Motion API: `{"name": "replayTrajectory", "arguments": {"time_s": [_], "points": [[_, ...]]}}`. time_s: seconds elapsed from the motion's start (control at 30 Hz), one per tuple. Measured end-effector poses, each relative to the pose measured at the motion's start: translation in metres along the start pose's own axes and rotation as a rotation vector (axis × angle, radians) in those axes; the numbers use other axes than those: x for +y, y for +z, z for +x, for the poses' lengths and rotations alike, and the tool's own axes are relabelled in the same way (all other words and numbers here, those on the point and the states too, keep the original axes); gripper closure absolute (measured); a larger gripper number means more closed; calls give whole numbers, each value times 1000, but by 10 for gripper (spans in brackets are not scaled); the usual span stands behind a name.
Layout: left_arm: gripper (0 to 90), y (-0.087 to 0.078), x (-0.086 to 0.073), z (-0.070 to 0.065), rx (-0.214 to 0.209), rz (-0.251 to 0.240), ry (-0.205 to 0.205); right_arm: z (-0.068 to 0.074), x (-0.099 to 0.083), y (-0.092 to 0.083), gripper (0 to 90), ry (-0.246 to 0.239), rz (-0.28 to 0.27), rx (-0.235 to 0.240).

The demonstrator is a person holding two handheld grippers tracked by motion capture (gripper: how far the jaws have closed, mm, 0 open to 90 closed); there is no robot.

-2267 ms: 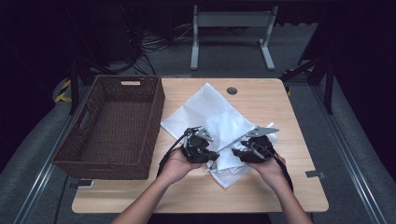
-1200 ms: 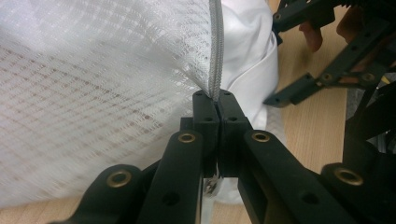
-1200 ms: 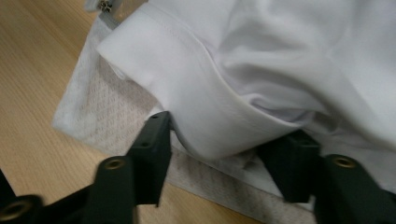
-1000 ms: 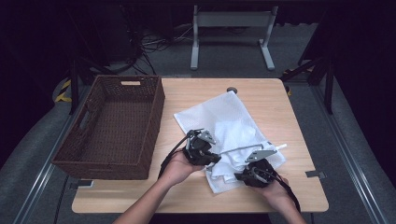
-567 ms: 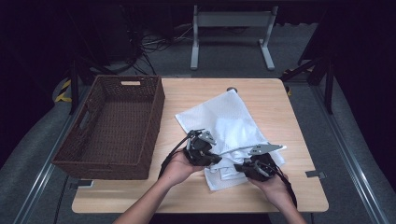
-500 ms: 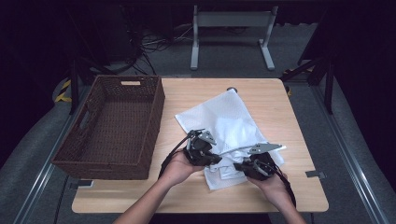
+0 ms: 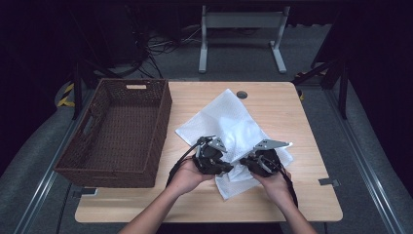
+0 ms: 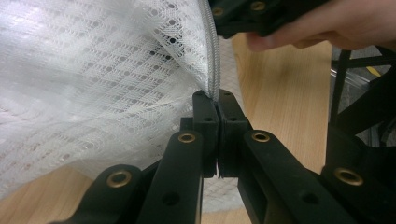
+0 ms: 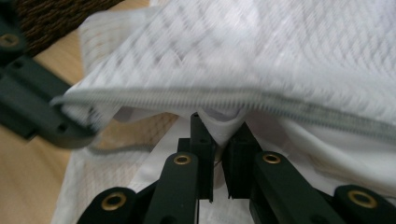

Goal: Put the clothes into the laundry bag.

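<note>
On the wooden table (image 7: 292,112), beside the basket (image 7: 117,131), the left gripper (image 8: 212,100) pinches the white mesh bag's (image 7: 229,122) zipper edge while the right gripper (image 9: 219,133), just closing on white fabric inside, shifts closer than a second ago, suggesting stuffing underway.

black tool (image 8: 217,100) arms, brass-ringed screw holes
</note>
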State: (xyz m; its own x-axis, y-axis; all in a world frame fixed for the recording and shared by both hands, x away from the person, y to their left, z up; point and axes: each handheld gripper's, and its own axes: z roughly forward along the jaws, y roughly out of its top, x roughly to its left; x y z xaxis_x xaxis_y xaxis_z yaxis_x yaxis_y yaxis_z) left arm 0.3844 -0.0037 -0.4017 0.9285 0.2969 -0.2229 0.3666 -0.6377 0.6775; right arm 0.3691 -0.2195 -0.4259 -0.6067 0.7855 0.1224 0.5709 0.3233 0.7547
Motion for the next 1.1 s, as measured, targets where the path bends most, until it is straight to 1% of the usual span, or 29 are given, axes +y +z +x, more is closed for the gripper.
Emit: {"name": "replayTrajectory", "arguments": {"time_s": [0.03,0.07,0.17,0.2,0.27,0.3,0.37,0.43,0.5,0.53,0.63,0.67,0.7,0.77,0.87,0.93,1.03,1.1], "points": [[889,0,0,0,0,0,0,0,0,0,839,0,0,0],[889,-1,0,-1,-7,-2,1,-2,3,5,839,13,-17,-14],[889,-1,0,-1,-9,-2,5,-2,6,11,839,21,-31,-36],[889,-1,0,-1,-10,-4,7,-2,7,14,839,14,-36,-44],[889,-2,0,-1,-6,-2,5,-2,8,16,838,17,-36,-49],[889,-2,0,0,2,-1,4,-3,9,19,836,11,-35,-52],[889,-2,-1,1,5,1,-5,-3,8,20,823,-2,-25,-54],[888,-1,-2,3,8,1,-9,-2,8,17,734,-18,-5,-43],[888,-1,-2,4,11,3,-9,-2,8,10,678,-37,9,-37],[888,0,-2,4,12,0,-15,-2,8,6,639,-48,17,-32],[888,0,-3,5,14,-2,-20,0,3,-9,522,-98,40,-29],[887,0,-3,5,16,2,-19,0,1,-14,504,-115,56,-37],[887,0,-3,5,15,0,-21,0,-3,-18,491,-137,75,-35],[887,0,-3,5,15,1,-23,0,-10,-22,461,-159,97,-33],[887,1,-3,6,11,1,-25,1,-21,-18,422,-168,138,-4],[887,1,-3,6,16,3,-25,2,-24,-11,397,-182,157,9],[887,2,-4,6,13,9,-21,7,-22,0,381,-198,171,10],[887,3,-4,6,12,10,-20,9,-20,9,419,-213,191,0]]}}
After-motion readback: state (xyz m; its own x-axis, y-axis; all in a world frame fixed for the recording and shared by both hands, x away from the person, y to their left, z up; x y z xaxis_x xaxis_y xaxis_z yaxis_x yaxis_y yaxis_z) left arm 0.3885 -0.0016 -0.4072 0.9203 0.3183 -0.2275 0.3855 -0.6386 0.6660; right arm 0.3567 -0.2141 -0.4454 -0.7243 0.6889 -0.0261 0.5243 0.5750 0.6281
